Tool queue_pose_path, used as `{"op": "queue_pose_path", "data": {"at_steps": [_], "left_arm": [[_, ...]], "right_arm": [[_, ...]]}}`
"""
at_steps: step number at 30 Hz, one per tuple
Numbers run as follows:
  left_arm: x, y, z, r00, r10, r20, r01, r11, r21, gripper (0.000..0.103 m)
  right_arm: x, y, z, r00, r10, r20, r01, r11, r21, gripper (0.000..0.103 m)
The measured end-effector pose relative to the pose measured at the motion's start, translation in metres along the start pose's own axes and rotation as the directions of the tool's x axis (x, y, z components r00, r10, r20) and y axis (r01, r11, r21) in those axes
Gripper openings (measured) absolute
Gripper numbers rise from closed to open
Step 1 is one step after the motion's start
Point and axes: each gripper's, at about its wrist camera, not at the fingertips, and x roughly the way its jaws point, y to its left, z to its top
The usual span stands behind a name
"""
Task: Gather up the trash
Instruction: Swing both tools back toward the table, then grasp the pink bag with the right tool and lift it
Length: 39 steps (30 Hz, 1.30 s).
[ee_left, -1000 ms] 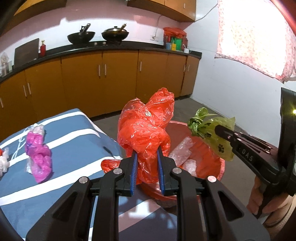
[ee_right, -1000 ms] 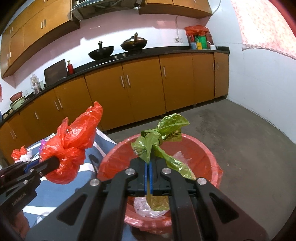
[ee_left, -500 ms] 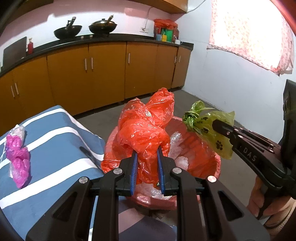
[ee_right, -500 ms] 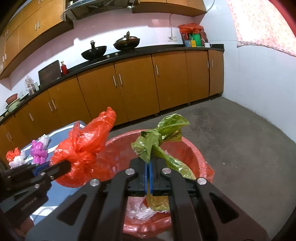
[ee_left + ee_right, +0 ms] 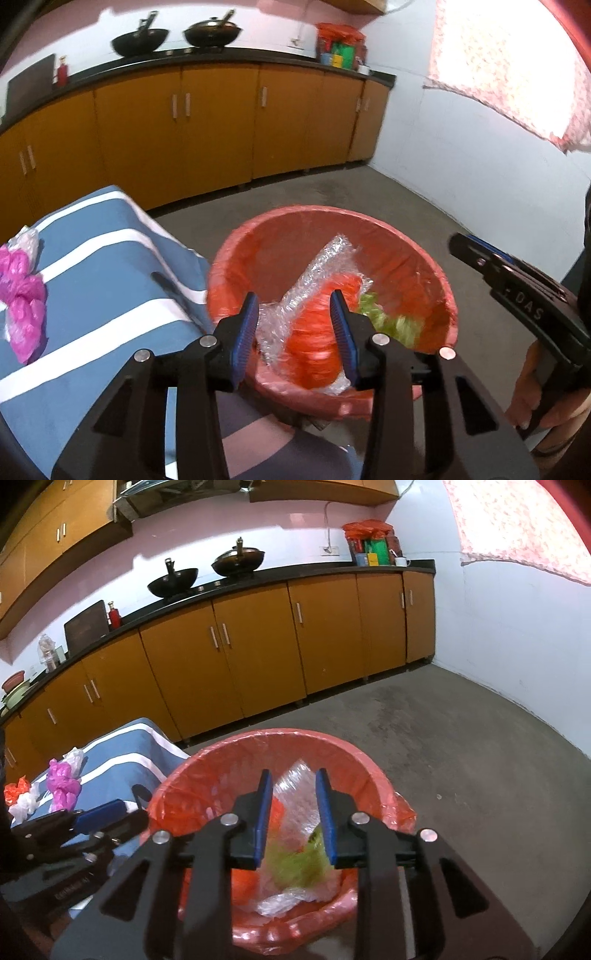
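Observation:
A red bin (image 5: 424,258) (image 5: 384,786) lined with red plastic stands on the floor beside the table. Inside it lie clear bubble wrap (image 5: 314,269) (image 5: 295,790), a red plastic bag (image 5: 317,332) and a green bag (image 5: 395,325) (image 5: 295,860), both blurred. My left gripper (image 5: 295,332) hangs over the bin with its jaws opening, and the pads press on nothing. My right gripper (image 5: 293,816) (image 5: 461,245) is also above the bin, jaws opening, with the green bag loose below them.
A blue table with white stripes (image 5: 92,266) (image 5: 122,753) is left of the bin, with a pink bag (image 5: 22,314) (image 5: 62,786) and red and white scraps (image 5: 18,797) on it. Orange cabinets (image 5: 221,122) line the back wall. A person's hand (image 5: 535,391) holds the right gripper.
Both grippers let go: the red bag left my left jaws and the green bag left my right jaws, and both now lie in the bin. Both hands moved forward and lower over it.

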Motion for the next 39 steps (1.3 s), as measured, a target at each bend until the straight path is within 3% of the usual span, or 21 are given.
{"op": "queue_pose_path", "data": {"at_steps": [6, 12, 17, 22, 24, 28, 33, 39], "left_arm": [[-0.02, 0.031, -0.006, 0.998, 0.059, 0.032, -0.056, 0.995, -0.082, 0.045], [-0.058, 0.075, -0.017, 0.984, 0.165, 0.066, -0.156, 0.98, -0.123, 0.048], [-0.101, 0.138, -0.039, 0.945, 0.317, 0.084, -0.298, 0.937, -0.184, 0.052], [-0.144, 0.212, -0.073, 0.866, 0.497, 0.046, -0.472, 0.845, -0.25, 0.055], [-0.159, 0.241, -0.085, 0.836, 0.549, 0.019, -0.519, 0.801, -0.299, 0.055], [-0.184, 0.279, -0.101, 0.792, 0.61, -0.007, -0.566, 0.731, -0.38, 0.057], [-0.199, 0.307, -0.112, 0.767, 0.642, -0.002, -0.586, 0.697, -0.413, 0.06], [-0.195, 0.324, -0.112, 0.767, 0.641, 0.015, -0.581, 0.704, -0.408, 0.064]], "right_arm": [[-0.003, 0.017, 0.005, 1.0, 0.015, 0.004, -0.015, 1.0, -0.026, 0.026], [-0.006, 0.062, 0.01, 0.996, 0.093, 0.001, -0.093, 0.993, -0.073, 0.037], [-0.003, 0.132, 0.008, 0.972, 0.228, -0.049, -0.233, 0.963, -0.134, 0.048], [0.005, 0.206, -0.006, 0.933, 0.335, -0.129, -0.355, 0.916, -0.189, 0.05], [0.011, 0.237, -0.012, 0.913, 0.371, -0.17, -0.401, 0.895, -0.196, 0.05], [0.024, 0.292, -0.026, 0.878, 0.417, -0.234, -0.465, 0.859, -0.216, 0.05], [0.04, 0.342, -0.037, 0.855, 0.44, -0.274, -0.505, 0.828, -0.245, 0.05], [0.069, 0.375, -0.048, 0.872, 0.394, -0.291, -0.472, 0.836, -0.28, 0.05]]}}
